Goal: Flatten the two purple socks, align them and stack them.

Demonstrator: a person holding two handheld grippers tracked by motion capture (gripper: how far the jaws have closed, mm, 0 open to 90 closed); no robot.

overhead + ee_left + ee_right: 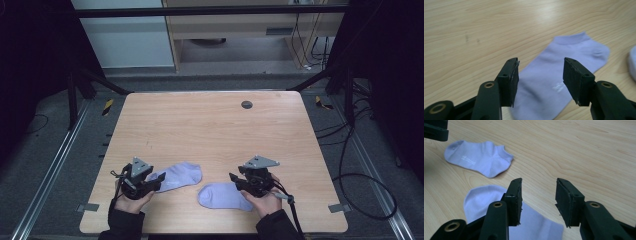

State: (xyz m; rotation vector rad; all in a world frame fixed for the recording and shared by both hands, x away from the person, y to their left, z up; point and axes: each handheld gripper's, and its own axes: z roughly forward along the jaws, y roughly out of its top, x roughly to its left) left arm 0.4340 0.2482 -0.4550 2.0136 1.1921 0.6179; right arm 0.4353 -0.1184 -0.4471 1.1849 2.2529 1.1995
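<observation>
Socks, two lilac ones, lie flat and apart near my edge of the table (210, 125): the left sock (177, 176) under my left gripper (540, 75), the right sock (220, 196) under my right gripper (538, 195). Both grippers hang with jaws apart, holding nothing. I judge the socks light, limp and unbreakable; I'd pinch each at the cuff.

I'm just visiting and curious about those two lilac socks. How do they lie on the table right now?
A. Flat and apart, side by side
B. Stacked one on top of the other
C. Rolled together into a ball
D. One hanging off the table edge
A: the left sock and the right sock each lie flat on the wooden table, with bare wood showing between them.
</observation>
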